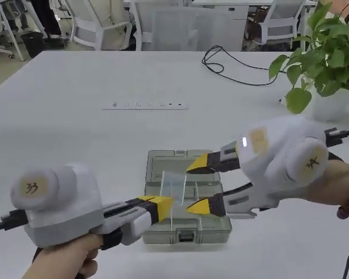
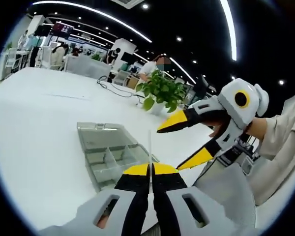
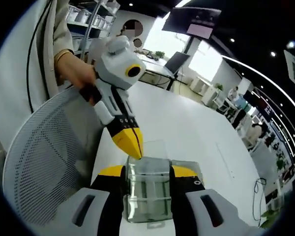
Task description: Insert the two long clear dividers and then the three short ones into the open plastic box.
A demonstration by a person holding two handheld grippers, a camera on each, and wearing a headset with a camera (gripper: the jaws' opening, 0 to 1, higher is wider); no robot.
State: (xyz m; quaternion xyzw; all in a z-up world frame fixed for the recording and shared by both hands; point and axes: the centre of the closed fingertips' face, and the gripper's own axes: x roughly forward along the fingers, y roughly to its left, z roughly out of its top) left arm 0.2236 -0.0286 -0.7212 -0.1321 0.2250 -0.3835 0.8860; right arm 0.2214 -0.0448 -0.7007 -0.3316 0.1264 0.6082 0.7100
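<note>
Divider [image 1: 174, 186], clear plastic sheet, is held upright, clamped in the left gripper [image 1: 161, 204] jaws over the open grey-green plastic box [image 1: 212, 231] on the white tabletop [image 1: 75, 145]. Box lies directly below. Right gripper [image 1: 199, 186] sits just right of the sheet, jaws apart.

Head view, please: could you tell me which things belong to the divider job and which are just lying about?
Job in hand: plastic box; clear divider, pinched in the left tongs; right tongs, open, over the box.
Lying about: power strip; black cable; potted plant; office chairs.
</note>
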